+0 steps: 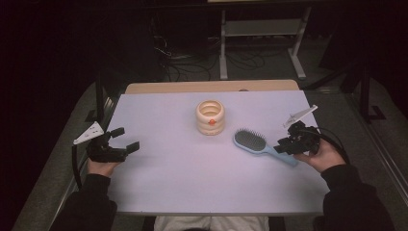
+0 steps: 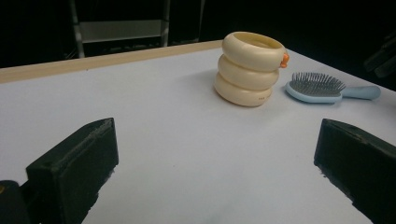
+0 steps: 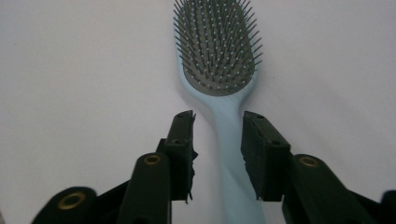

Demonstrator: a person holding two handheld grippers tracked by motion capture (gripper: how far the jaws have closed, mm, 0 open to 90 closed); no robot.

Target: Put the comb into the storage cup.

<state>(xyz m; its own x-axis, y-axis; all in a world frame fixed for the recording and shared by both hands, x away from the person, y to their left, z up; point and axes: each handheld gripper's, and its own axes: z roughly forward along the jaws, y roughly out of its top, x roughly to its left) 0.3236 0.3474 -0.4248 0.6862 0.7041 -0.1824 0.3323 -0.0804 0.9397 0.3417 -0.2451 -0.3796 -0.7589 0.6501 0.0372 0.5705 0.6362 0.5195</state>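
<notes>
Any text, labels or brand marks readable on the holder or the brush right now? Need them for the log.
No text can be read.
Ringed holder: a tiny dark mark on its bottom ring, too small to read.
Orange tab on its top ring: no lettering visible.
Brush: no print visible on its handle or its bristle pad.

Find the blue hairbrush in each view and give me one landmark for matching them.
High view: hairbrush right of centre, handle toward the right gripper.
Left gripper view: far right, beside the cream ringed container.
Right gripper view: centre, handle between the open jaws.
Shared landmark: the white tabletop.
</notes>
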